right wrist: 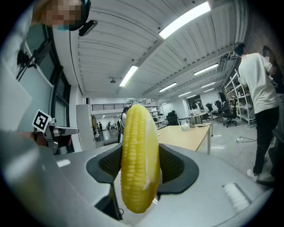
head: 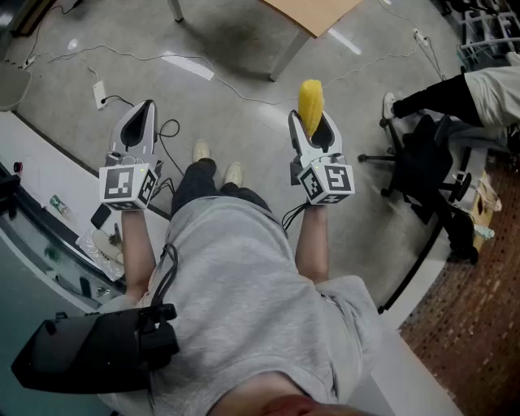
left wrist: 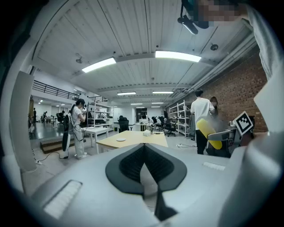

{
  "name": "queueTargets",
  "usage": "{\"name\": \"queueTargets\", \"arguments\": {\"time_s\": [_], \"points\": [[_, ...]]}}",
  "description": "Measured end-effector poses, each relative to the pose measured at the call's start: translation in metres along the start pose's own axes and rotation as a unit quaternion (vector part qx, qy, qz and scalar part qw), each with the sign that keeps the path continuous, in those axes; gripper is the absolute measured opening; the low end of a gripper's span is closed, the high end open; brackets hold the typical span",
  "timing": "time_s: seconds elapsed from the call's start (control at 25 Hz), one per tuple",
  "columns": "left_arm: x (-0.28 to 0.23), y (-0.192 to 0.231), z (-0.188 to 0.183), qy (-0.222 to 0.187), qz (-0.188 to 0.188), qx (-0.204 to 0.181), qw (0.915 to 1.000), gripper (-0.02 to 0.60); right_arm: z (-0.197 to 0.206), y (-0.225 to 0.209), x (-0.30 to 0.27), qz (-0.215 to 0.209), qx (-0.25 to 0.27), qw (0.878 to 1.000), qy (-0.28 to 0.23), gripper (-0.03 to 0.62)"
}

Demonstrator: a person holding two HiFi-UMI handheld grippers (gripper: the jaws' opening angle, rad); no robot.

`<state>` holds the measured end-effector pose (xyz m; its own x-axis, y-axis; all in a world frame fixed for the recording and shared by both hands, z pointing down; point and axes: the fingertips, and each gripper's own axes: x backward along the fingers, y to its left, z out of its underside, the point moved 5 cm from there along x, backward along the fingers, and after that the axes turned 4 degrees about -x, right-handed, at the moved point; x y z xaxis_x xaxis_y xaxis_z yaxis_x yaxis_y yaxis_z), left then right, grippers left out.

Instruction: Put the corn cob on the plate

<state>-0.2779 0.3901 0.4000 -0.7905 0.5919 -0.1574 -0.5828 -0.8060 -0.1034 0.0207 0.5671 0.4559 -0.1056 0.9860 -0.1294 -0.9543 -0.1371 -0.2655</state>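
Corn cob (head: 309, 96) stands upright, clamped between the right gripper's (head: 314, 127) fingers above the floor, well short of the counter (head: 313, 12) bearing the plate (left wrist: 120, 139) ahead, while the left gripper's (head: 145, 110) fingers are closed, empty.

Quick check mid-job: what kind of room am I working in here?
Probably an open lab-style office: a long wooden table, shelving racks, a swivel chair and a bare concrete floor.

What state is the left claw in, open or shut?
Shut and empty: in its own view the left claw has its jaws together, with nothing between them.
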Motion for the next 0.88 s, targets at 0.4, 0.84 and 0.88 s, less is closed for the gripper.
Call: {"name": "queueTargets", "arguments": {"time_s": [0.4,0.84,0.88], "points": [[-0.015,0.0,-0.001,0.001,0.004,0.001,1.0,0.02,-0.006,-0.007,-0.011,-0.002,-0.012,1.0,-0.003,0.245],[-0.045,-0.006,-0.006,0.004,-0.002,-0.001,1.0,0.02,-0.013,-0.031,-0.036,-0.016,-0.007,1.0,0.009,0.245],[-0.05,-0.004,-0.006,0.005,-0.002,-0.002,1.0,0.02,-0.013,-0.033,-0.04,-0.016,-0.009,1.0,0.01,0.245]]}}
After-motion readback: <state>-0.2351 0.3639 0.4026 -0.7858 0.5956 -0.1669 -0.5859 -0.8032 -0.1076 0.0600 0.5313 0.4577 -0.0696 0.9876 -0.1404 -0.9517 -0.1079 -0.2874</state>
